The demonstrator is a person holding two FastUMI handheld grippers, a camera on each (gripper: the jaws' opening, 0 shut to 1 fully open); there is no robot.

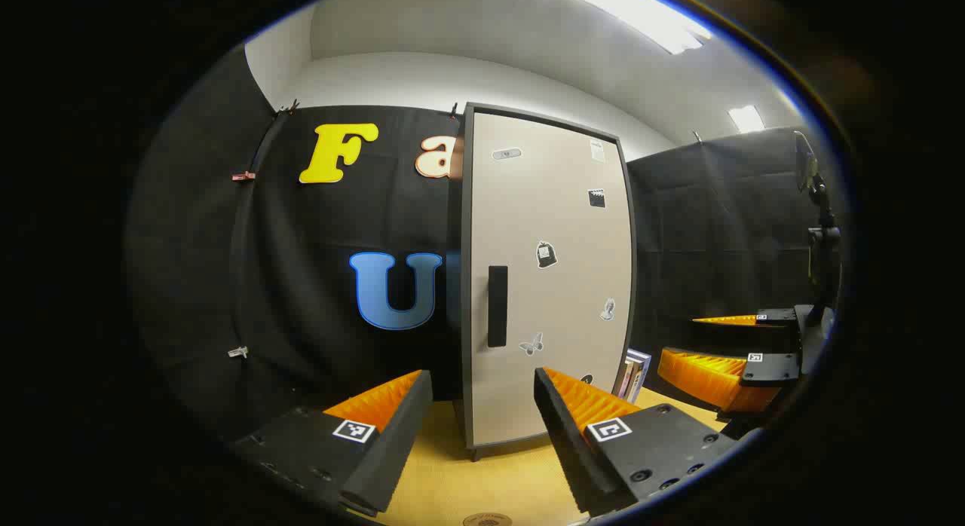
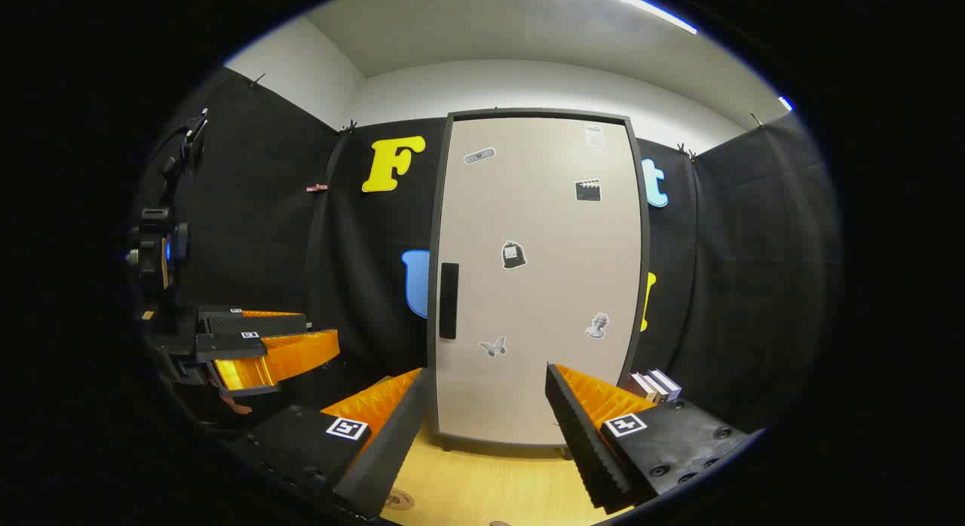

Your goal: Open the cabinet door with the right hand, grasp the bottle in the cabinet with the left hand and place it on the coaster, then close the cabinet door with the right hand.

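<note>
The tall cabinet (image 1: 550, 285) (image 2: 539, 285) stands on the wooden table with its beige door shut, so its inside is hidden. A dark vertical handle (image 1: 497, 306) (image 2: 449, 300) sits at the door's left edge. My left gripper (image 1: 482, 417) is open, a short way in front of the door's lower left part, holding nothing. My right gripper (image 2: 486, 424) is open too, facing the door's bottom and apart from it. Each gripper appears in the other's view, off to the side (image 1: 716, 353) (image 2: 264, 349). A small round coaster (image 1: 486, 520) (image 2: 397, 500) lies on the table near the grippers.
Several books (image 1: 633, 374) (image 2: 654, 385) stand upright beside the cabinet's right side. A camera on a stand (image 1: 818, 209) (image 2: 162, 240) rises at the booth's edge. Black cloth walls close in behind and at both sides. The yellow wooden tabletop (image 2: 482, 488) lies before the cabinet.
</note>
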